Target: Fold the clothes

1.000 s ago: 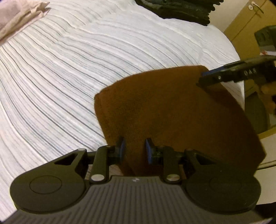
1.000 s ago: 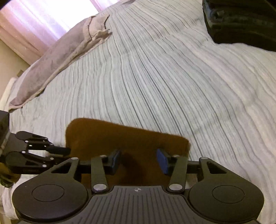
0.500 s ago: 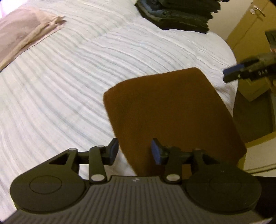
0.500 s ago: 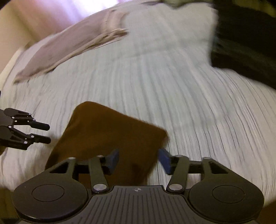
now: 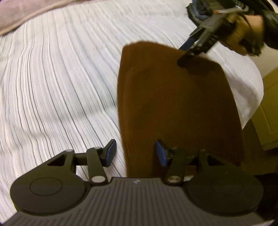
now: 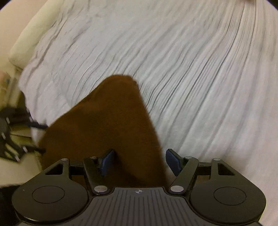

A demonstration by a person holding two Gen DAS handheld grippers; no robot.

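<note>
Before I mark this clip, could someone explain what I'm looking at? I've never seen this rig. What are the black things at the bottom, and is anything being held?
There is no robot here. A person holds a two-finger gripper in each hand, and each gripper carries a fisheye camera that looks forward along its fingers. One picture comes from the left gripper, the other from the right gripper; the black shapes at the bottom are the grippers' own bodies. In the left view you also see the person's hand holding the right gripper. A folded brown cloth lies near the edge of a bed with a striped white cover. Both pairs of blue-padded fingers stand apart over the cloth's edges. Nothing is held. Dark clothes lie farther back.
</note>
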